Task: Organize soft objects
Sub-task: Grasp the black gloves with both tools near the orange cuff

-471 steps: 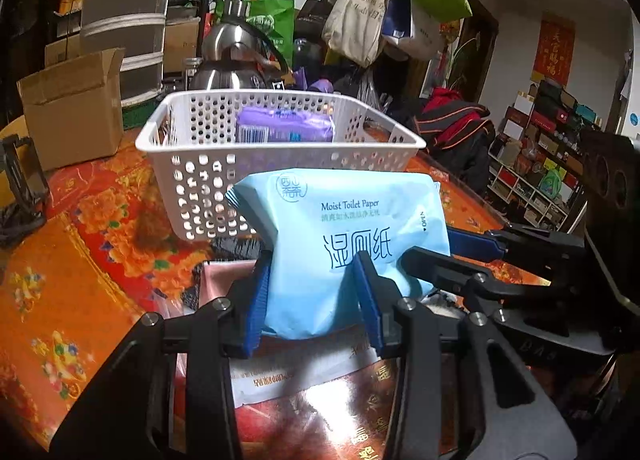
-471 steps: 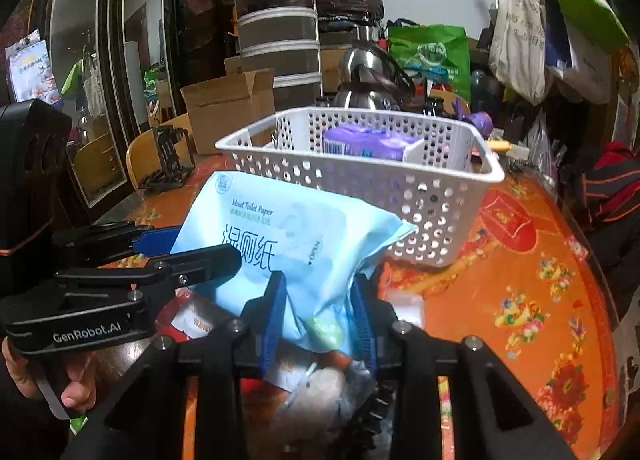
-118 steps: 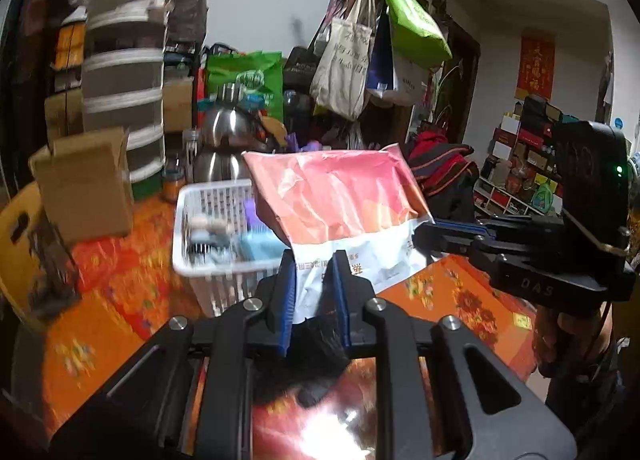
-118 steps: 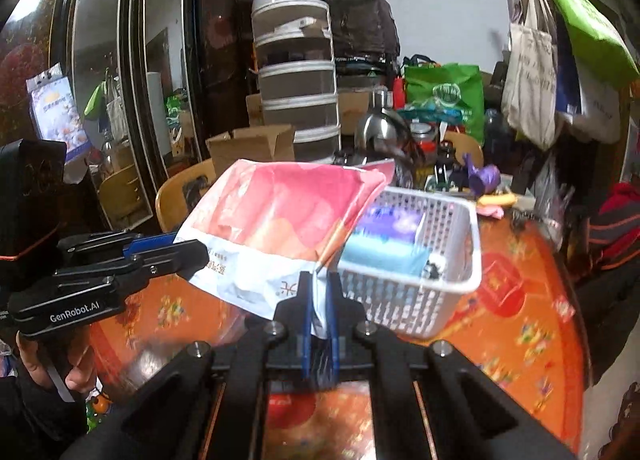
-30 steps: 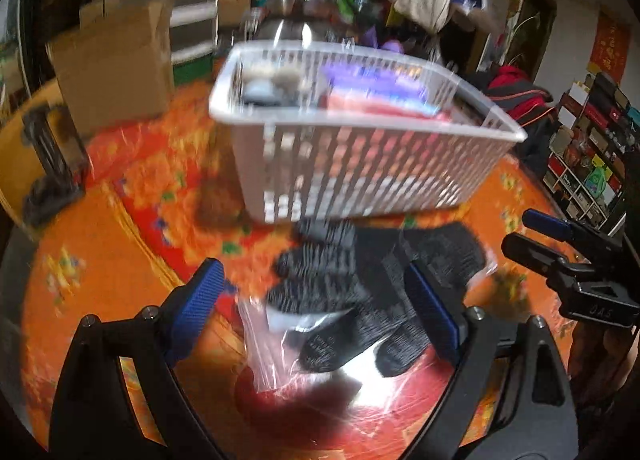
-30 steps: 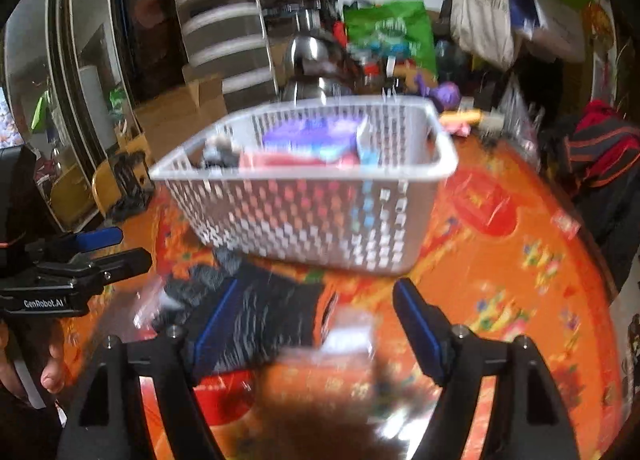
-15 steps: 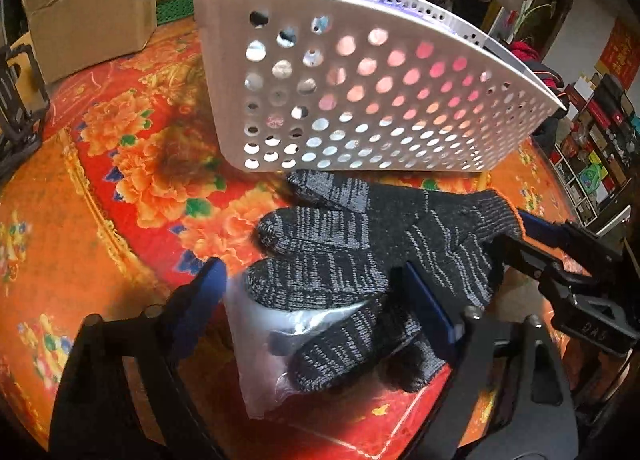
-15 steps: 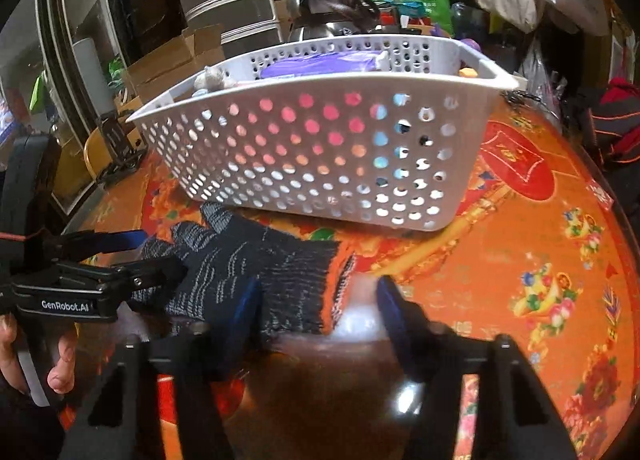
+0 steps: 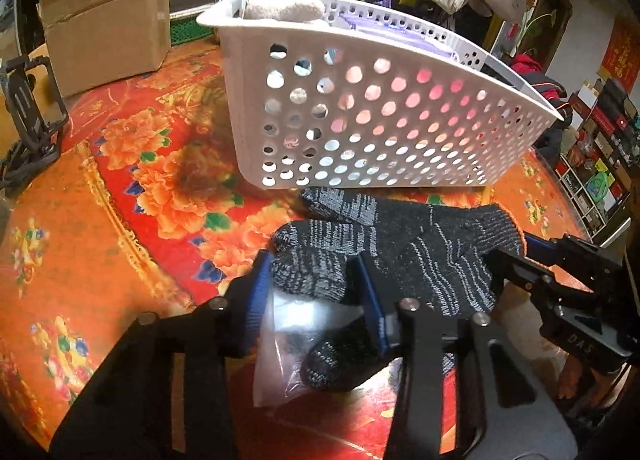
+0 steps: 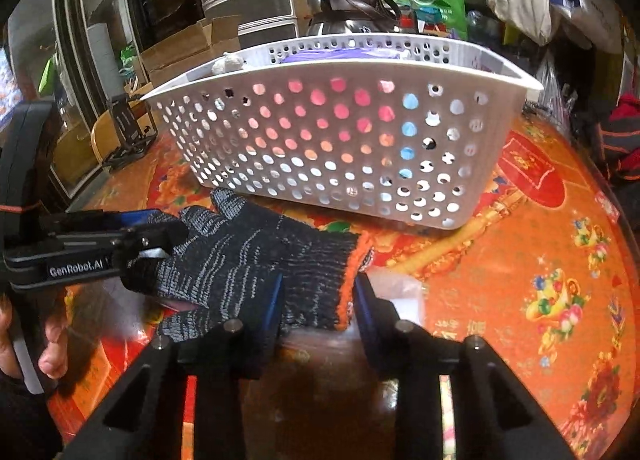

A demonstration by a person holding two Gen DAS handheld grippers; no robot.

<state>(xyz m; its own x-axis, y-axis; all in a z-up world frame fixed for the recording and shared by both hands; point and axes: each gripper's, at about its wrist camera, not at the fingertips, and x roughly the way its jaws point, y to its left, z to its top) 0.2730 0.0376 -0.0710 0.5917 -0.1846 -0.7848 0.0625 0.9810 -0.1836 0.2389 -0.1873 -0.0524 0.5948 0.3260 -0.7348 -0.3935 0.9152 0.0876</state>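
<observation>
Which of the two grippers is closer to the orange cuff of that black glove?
The right gripper: its closing jaws straddle the cuff end of the black glove. The left gripper is closing on the fingers at the far end, away from the orange cuff.

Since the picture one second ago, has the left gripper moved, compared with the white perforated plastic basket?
Yes. The left gripper has come down and forward toward the white perforated plastic basket; its jaws are closing around the black knitted glove's fingers.

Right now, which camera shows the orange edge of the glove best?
The right wrist view. The glove lies with its orange cuff facing that camera, between the closing jaws of the right gripper. The left wrist view shows mostly the glove's fingers, and only a sliver of orange.
</observation>
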